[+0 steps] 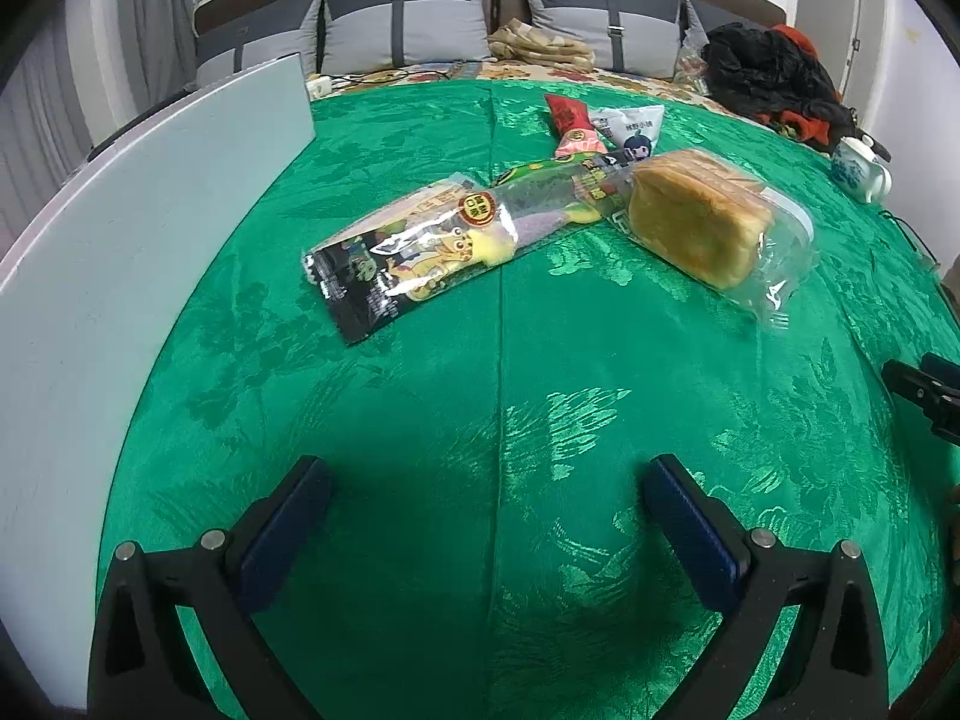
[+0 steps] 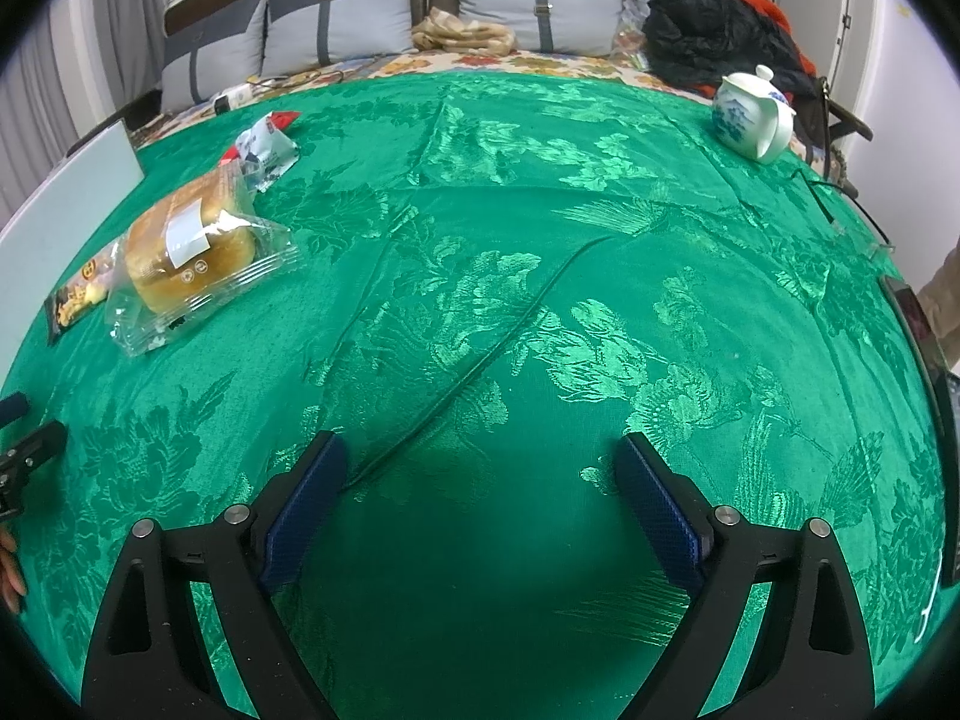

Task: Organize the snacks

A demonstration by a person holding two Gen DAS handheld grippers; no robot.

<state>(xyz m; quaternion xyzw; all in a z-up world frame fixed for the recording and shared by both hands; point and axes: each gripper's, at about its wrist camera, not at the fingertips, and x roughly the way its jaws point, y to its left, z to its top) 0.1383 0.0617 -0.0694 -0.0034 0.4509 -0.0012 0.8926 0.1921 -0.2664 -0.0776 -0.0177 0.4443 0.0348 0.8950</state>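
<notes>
Across the upper middle of the left wrist frame, looking at the snacks lying in one overlapping heap on the green tablecloth (image 1: 480, 396): bread in a clear wrapper (image 1: 702, 222) to the right, leaning over a green packet (image 1: 540, 177); a black-and-yellow packet (image 1: 408, 258) to the left, touching that green one; a red packet (image 1: 567, 120) and a white packet (image 1: 630, 126) just behind. Probably sitting jumbled like this while awaiting sorting, none of it yet set apart.

Holding the left gripper (image 1: 489, 498) spread wide at the bottom of the frame, gripping nothing, hovering well short of the heap and aiming toward it, likely readying for a first pick. Holding the right gripper (image 2: 480, 468) likewise spread and empty, pointing at bare cloth, well apart from the snacks at the upper left of its frame.

Getting from the left wrist view alone the green packet and the long run of a pale board (image 1: 150, 210) standing along the left edge. Getting from the right wrist view alone the bread's white label, a thin dark line (image 2: 480, 372) crossing the cloth at centre (cable or crease, not telling which), and a nearer look at the teapot (image 2: 750, 114) at upper right.
</notes>
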